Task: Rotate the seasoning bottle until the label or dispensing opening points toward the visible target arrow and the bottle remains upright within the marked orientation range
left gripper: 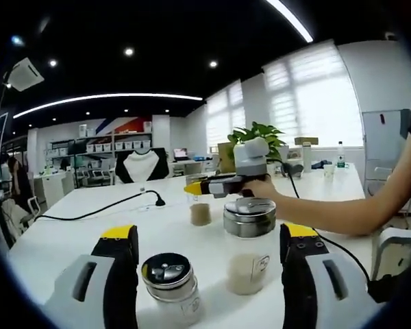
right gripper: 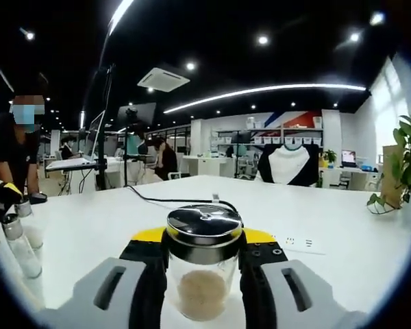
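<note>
The right gripper (right gripper: 204, 274) has its fingers clamped on a bottle (right gripper: 204, 264), upright on the counter (right gripper: 89, 226). The left gripper (left gripper: 209, 274) fingers are apart around a shaker (left gripper: 170, 277). No arrow is seen; turn slowly, without tilting.

place: open-plan office | shown by: long white tabletop (right gripper: 342, 226) with a built-in socket, desks with monitors (right gripper: 138, 113) and seated people, shelves of storage boxes (left gripper: 116, 146), ceiling strip lights (right gripper: 260, 90), blinds on big windows (left gripper: 315, 96), potted plant (left gripper: 260, 133)
</note>
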The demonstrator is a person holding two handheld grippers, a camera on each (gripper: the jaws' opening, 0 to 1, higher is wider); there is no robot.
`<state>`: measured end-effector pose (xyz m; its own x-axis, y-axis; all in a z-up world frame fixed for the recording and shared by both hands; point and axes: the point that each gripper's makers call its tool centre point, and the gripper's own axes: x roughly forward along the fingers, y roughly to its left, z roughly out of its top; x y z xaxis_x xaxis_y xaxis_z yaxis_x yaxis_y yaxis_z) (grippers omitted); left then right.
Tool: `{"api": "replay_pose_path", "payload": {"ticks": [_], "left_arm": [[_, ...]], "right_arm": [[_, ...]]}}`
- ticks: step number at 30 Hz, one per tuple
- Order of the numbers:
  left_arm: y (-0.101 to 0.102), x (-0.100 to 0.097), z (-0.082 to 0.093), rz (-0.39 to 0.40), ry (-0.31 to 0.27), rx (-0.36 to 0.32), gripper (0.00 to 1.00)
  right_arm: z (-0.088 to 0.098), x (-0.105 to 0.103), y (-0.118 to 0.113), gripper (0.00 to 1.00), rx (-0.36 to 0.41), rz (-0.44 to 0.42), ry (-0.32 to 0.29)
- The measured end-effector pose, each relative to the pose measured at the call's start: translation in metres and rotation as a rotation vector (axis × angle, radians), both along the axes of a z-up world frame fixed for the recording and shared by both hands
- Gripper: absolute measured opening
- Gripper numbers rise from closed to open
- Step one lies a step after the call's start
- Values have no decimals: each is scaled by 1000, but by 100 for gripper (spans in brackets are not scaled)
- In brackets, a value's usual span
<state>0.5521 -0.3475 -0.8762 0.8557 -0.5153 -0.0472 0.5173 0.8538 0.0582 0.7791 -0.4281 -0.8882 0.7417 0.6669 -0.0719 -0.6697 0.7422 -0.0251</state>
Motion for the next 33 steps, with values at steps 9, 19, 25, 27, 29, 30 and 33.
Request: {"api": "replay_pose_path", "payload": {"ticks": [9, 19, 25, 27, 29, 30, 33], "left_arm": [[-4, 1, 4, -4, -4, 1, 90], [-22, -5, 8, -38, -14, 13, 90], [-30, -9, 10, -56, -17, 26, 89], [-33, -11, 10, -63, -20, 25, 89], [-36, -12, 10, -67, -21, 25, 88], [-39, -14, 10, -71, -24, 24, 88], [-44, -17, 11, -77, -31, 28, 87]], "right_arm": [[16, -12, -19, 37, 63, -11, -6], [23, -30, -43, 37, 81, -25, -12], [23, -44, -57, 37, 88, -29, -7], [20, -49, -60, 37, 82, -30, -3], [19, -56, -65, 37, 87, -26, 7], [19, -61, -66, 37, 92, -20, 6], [20, -74, -68, 37, 85, -11, 0]]}}
